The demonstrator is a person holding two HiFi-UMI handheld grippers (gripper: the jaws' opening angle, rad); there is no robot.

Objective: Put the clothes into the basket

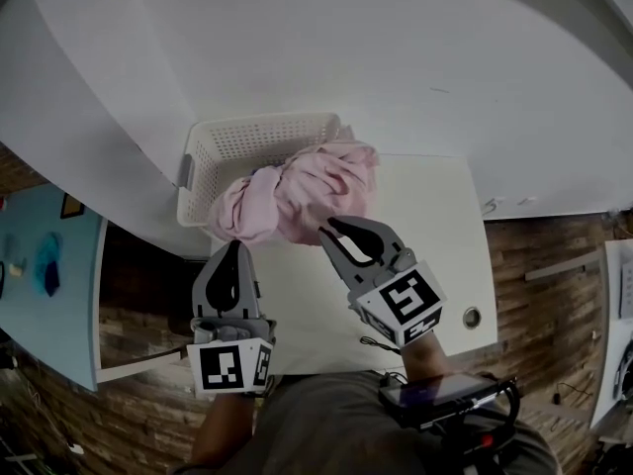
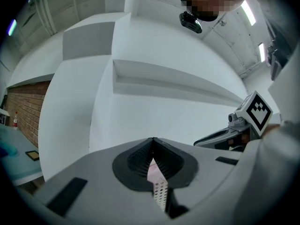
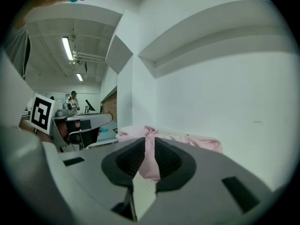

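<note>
Your left gripper (image 1: 235, 246), jaws pressed together, sits just beside the white perforated plastic basket (image 1: 259, 121); your right gripper (image 1: 330, 228) pinches the crumpled pink cloth (image 1: 297, 191) on that basket's near rim.

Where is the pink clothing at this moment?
In the head view, the pink clothing lies bunched at centre, over the near right corner of the white basket, with the right gripper pinching its near edge.

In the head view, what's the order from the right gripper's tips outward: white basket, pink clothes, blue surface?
1. Pink clothes: pinched in the right gripper.
2. White basket: just behind them.
3. Blue surface: far left.
</note>
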